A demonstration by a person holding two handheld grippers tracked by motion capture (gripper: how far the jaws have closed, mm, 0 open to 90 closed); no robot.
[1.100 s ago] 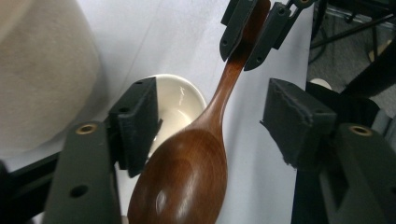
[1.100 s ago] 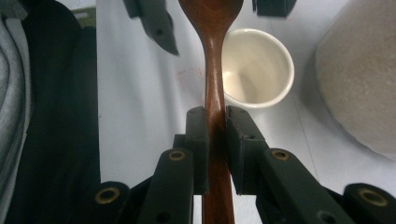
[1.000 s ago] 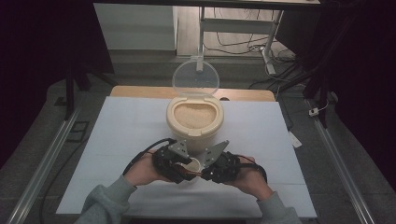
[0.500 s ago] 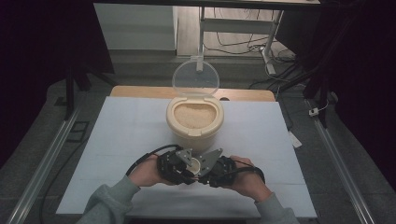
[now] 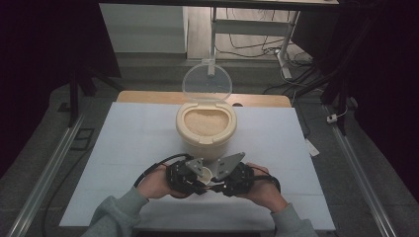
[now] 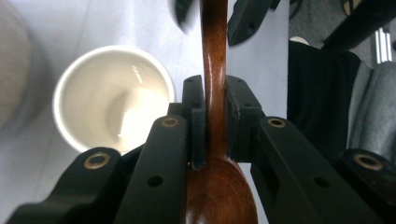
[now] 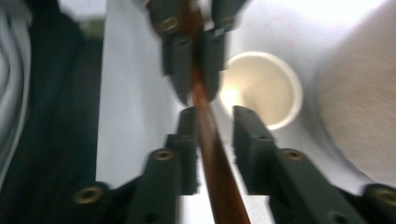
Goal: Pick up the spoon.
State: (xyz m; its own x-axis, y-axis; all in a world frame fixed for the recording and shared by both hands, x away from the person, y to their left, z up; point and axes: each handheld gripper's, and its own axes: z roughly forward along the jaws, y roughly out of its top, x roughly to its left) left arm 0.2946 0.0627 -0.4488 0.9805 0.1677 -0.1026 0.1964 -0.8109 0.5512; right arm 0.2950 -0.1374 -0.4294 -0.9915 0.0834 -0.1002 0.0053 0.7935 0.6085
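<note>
A brown wooden spoon runs between my two grippers, just above the white table. My left gripper is shut on the spoon's neck, with the spoon's bowl toward its camera. My right gripper faces it, and its jaws have just been opening. The spoon handle lies between them with a gap on one side. A small empty white cup stands beside both grippers. From above, the left gripper and the right gripper meet tip to tip near the front edge.
A round cream container full of rice stands just behind the cup, its clear lid raised upright at the back. Metal rails run along both sides of the table, and cables lie on the floor beyond.
The two hands have shifted only slightly beside the cup. From above, no change in the jaws can be made out.
</note>
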